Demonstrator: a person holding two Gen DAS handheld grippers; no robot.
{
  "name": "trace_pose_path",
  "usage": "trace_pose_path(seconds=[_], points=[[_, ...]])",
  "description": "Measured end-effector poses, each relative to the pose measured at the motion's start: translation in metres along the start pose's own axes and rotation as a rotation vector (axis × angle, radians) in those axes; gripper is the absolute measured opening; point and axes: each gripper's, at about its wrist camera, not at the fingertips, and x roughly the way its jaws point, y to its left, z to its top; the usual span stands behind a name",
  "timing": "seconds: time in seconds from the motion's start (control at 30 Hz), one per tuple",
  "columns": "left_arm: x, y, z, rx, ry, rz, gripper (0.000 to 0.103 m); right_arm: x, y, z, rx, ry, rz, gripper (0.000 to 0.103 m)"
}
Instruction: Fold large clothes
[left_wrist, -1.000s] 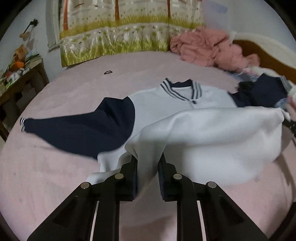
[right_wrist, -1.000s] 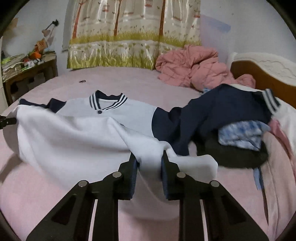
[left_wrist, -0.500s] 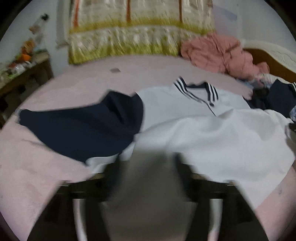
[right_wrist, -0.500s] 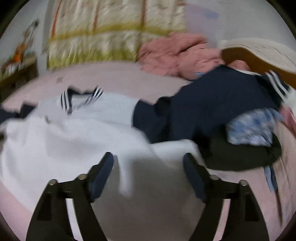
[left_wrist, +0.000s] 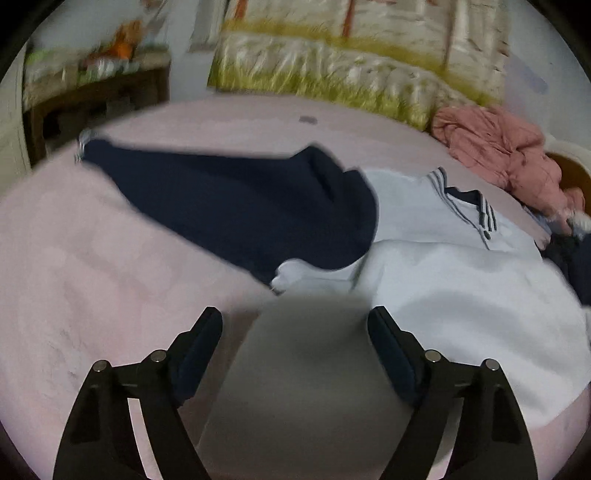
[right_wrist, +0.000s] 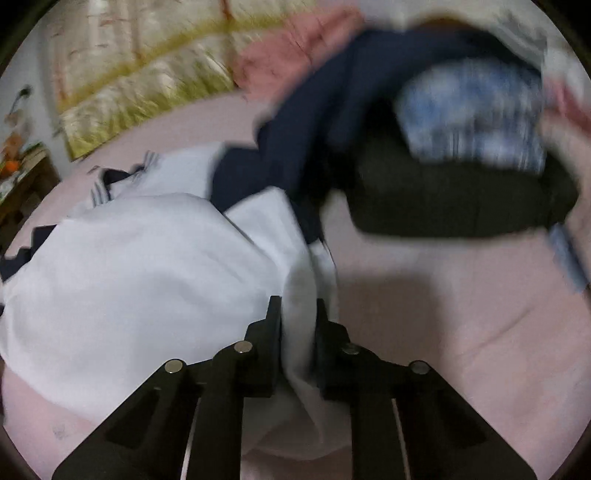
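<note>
The jacket (left_wrist: 424, 229) lies on the bed (left_wrist: 92, 277); behind it a crumpled quilt (left_wrist: 498, 147), then the curtain (left_wrist: 332, 66).

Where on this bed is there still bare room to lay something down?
Bare pink sheet lies left of the jacket's navy sleeve, and more beyond it, up to the curtain. A smaller patch sits right of the white jacket, below the dark clothes pile. That pile's corner, with the pink blanket, is crowded.
</note>
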Motion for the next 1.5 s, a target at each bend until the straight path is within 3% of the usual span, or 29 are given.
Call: trace_pose_path(seconds=[0.07,0.13,0.2,0.23,0.3,0.37,0.4,0.47,0.5,0.57,0.63,0.67,0.7,0.73,0.77,0.83,0.9,0.97,1.1,1.2,1.3,1.4,1.47,1.5], points=[[-0.009,0.004,-0.001,-0.016,-0.026,-0.041,0.082,-0.005,-0.015,0.003,0.074,-0.017,0.042,0.008],[-0.027,0.002,-0.004,0.017,-0.043,-0.087,0.082,-0.020,-0.022,-0.001,0.100,-0.060,0.042,0.013],[-0.046,-0.001,-0.011,0.047,-0.048,-0.097,0.089,-0.046,-0.025,-0.007,0.093,-0.122,-0.002,0.034],[-0.058,-0.001,-0.018,0.054,-0.057,-0.103,0.092,-0.057,-0.025,-0.012,0.083,-0.147,0.002,0.050],[-0.073,0.000,-0.029,0.044,-0.072,-0.133,0.103,-0.076,-0.023,-0.017,0.054,-0.165,0.036,0.060],[-0.072,0.005,-0.035,0.005,-0.029,-0.150,0.103,-0.083,-0.021,-0.021,0.040,-0.159,0.030,0.081],[-0.066,0.009,-0.037,-0.020,0.004,-0.152,0.103,-0.083,-0.021,-0.023,0.049,-0.166,0.012,0.086],[-0.047,0.020,-0.038,-0.066,0.084,-0.151,0.103,-0.072,-0.027,-0.026,0.102,-0.132,0.014,0.090],[-0.038,0.027,-0.038,-0.097,0.118,-0.168,0.103,-0.062,-0.031,-0.026,0.138,-0.088,0.056,0.090],[-0.037,0.031,-0.035,-0.114,0.094,-0.199,0.103,-0.041,-0.038,-0.029,0.228,0.005,0.194,0.092],[-0.034,0.027,-0.035,-0.080,0.105,-0.265,0.083,-0.040,-0.030,-0.030,0.209,-0.014,0.194,0.090],[-0.033,0.025,-0.035,-0.076,0.103,-0.291,0.034,-0.037,-0.024,-0.029,0.194,-0.003,0.250,0.074],[-0.030,0.025,-0.036,-0.092,0.117,-0.333,0.007,-0.032,-0.019,-0.029,0.190,0.012,0.328,0.061],[-0.032,0.025,-0.037,-0.099,0.110,-0.324,0.007,-0.027,-0.015,-0.030,0.201,0.024,0.372,0.017],[-0.036,0.024,-0.037,-0.098,0.087,-0.305,0.006,-0.023,-0.011,-0.031,0.203,0.037,0.372,0.013],[-0.062,0.023,-0.037,-0.083,0.000,-0.247,0.005,-0.038,-0.004,-0.031,0.166,-0.031,0.301,0.010],[-0.089,0.026,-0.040,-0.089,-0.047,-0.208,0.005,-0.063,0.002,-0.032,0.134,-0.095,0.248,0.008],[-0.107,0.033,-0.043,-0.083,-0.041,-0.220,0.005,-0.087,0.006,-0.039,0.114,-0.104,0.205,0.008],[-0.135,0.033,-0.064,0.044,-0.041,-0.179,0.005,-0.128,0.012,-0.061,0.087,-0.094,0.168,0.008],[-0.148,0.041,-0.077,-0.002,-0.034,-0.207,0.005,-0.146,0.010,-0.068,0.084,-0.091,0.170,0.008],[-0.154,0.035,-0.086,0.048,-0.033,-0.178,0.005,-0.141,0.002,-0.073,0.144,-0.059,0.184,0.008],[-0.139,0.032,-0.095,0.070,-0.011,-0.129,0.006,-0.126,0.003,-0.078,0.116,-0.031,0.153,0.011],[-0.130,0.028,-0.101,0.108,-0.007,-0.098,0.009,-0.123,0.008,-0.083,0.061,-0.041,0.104,0.020],[-0.131,0.024,-0.104,0.134,-0.013,-0.073,0.016,-0.122,0.012,-0.081,0.035,-0.054,0.064,0.024]])
